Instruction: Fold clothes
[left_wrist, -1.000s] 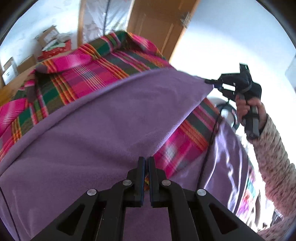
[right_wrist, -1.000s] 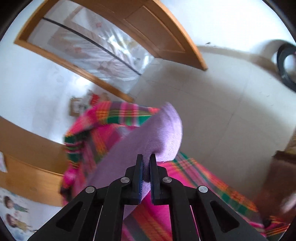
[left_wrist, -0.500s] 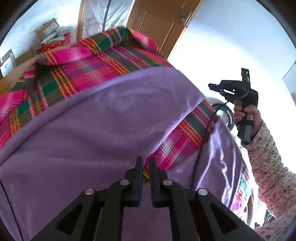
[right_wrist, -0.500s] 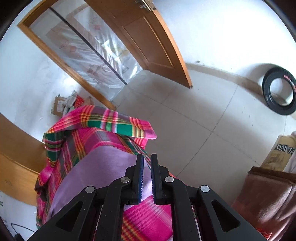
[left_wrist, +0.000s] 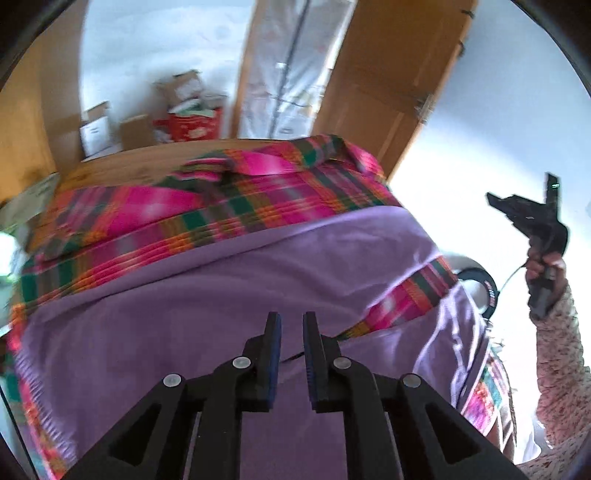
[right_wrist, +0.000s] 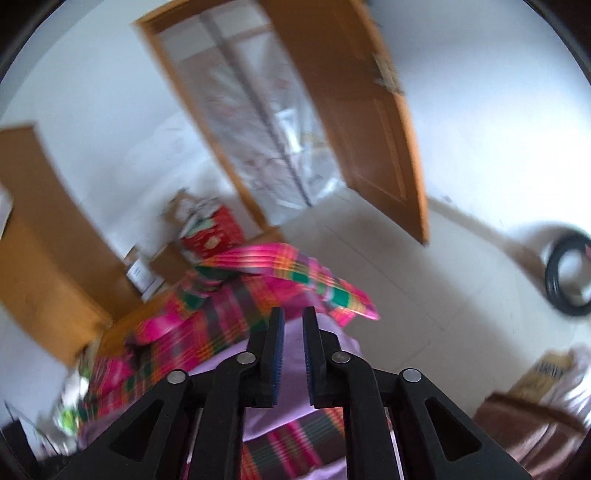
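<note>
Left gripper (left_wrist: 291, 325): jaws slightly apart, nothing between them, hanging just above the purple garment (left_wrist: 207, 295). Right gripper (right_wrist: 292, 320): same, narrow gap, empty, raised w/ the person's hand (left_wrist: 546, 266) on its handle, well off to the side. Garment lies spread flat on the plaid sheet (left_wrist: 177, 218) covering the bed; one strip of plaid shows through betw. two purple sections on the right. Fabric looks like soft fleece, so probably light, limp, non-slippery, drapes w/o holding shape. Best to pinch at edges/corners, one per gripper, & keep it taut; a mid-panel grab would likely bunch it. Views blurred, seams unclear.
</note>
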